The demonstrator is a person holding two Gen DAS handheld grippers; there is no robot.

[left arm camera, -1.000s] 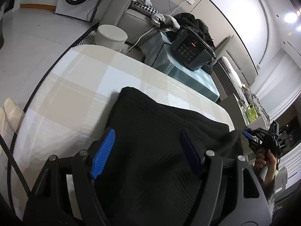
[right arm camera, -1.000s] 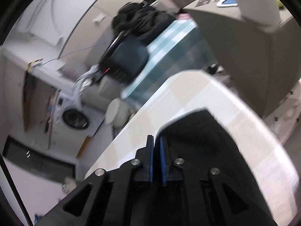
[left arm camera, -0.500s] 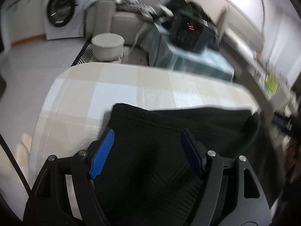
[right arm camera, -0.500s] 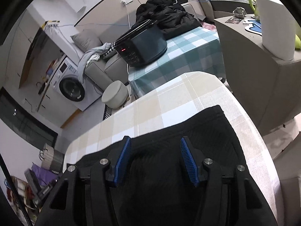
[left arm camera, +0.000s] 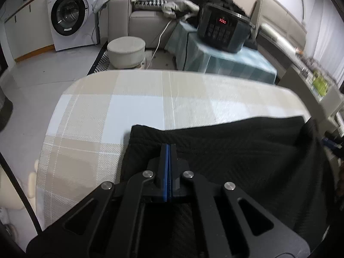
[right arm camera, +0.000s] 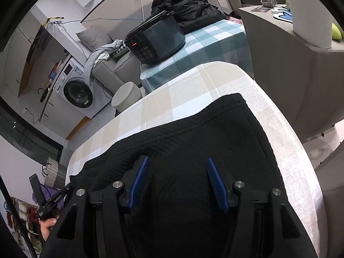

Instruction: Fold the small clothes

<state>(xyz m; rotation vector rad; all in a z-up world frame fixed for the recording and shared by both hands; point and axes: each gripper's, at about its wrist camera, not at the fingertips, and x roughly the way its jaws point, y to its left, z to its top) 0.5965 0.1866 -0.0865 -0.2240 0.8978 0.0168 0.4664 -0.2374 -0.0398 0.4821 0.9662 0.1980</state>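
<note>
A black knitted garment (left arm camera: 236,150) lies spread on the checked tablecloth (left arm camera: 129,107); in the right wrist view it fills the near half of the table (right arm camera: 204,133). My left gripper (left arm camera: 168,148) is shut over the garment's left part; whether cloth is pinched between its blue pads cannot be seen. My right gripper (right arm camera: 177,172) is open and empty, just above the garment's middle. The garment's right edge (left arm camera: 309,133) is raised into a fold.
A table with a teal checked cloth (left arm camera: 225,62) carries a black cooker (left arm camera: 221,32) behind the work table. A round stool (left arm camera: 126,51), a sofa (left arm camera: 146,21) and a washing machine (left arm camera: 71,17) stand further back. A grey cabinet (right arm camera: 301,53) stands to the right.
My left gripper has shut from wide open. My right gripper, shut a second ago, has opened and hangs over the garment. Both views have swung toward the table's far side.
</note>
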